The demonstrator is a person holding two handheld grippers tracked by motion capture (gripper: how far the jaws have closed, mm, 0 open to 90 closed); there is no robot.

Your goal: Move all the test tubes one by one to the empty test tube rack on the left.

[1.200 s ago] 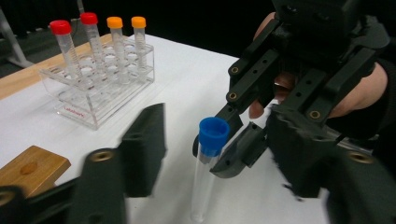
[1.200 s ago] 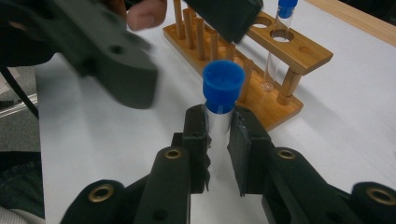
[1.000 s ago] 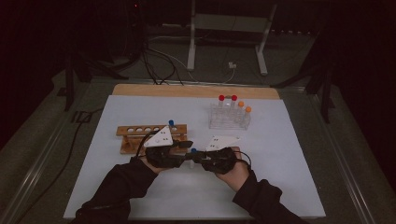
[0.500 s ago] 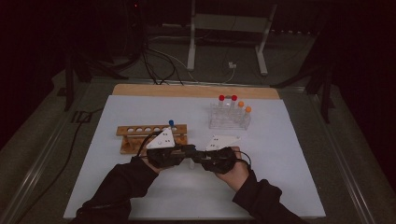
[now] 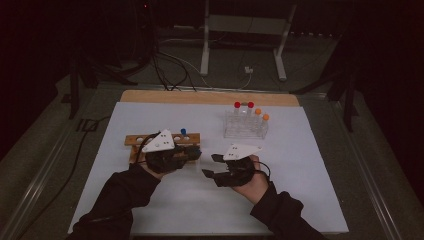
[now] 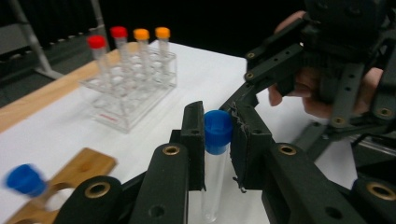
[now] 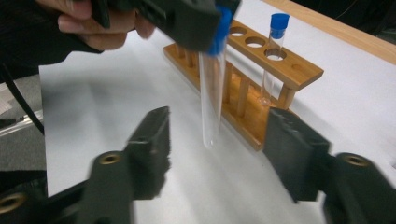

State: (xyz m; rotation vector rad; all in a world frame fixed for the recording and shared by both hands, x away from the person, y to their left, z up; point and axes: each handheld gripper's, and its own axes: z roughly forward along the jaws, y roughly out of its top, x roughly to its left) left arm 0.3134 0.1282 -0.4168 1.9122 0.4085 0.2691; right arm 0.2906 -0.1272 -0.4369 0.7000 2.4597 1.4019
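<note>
High view, wooden rack [image 5: 135,141]: lies left of centre on the white surface [image 5: 300,165], one blue-capped tube [image 5: 183,133] standing in it.
Left gripper [image 5: 196,152]: just in front of the rack, clamped on a second blue-capped tube's cap [image 6: 217,130]; its clear body hangs below the jaws.
Right gripper [image 5: 212,165]: just right of it, apart from the tube, jaws just widened with nothing between them.
Clear rack [image 5: 245,127]: farther right and back, holding red- and orange-capped tubes.
</note>
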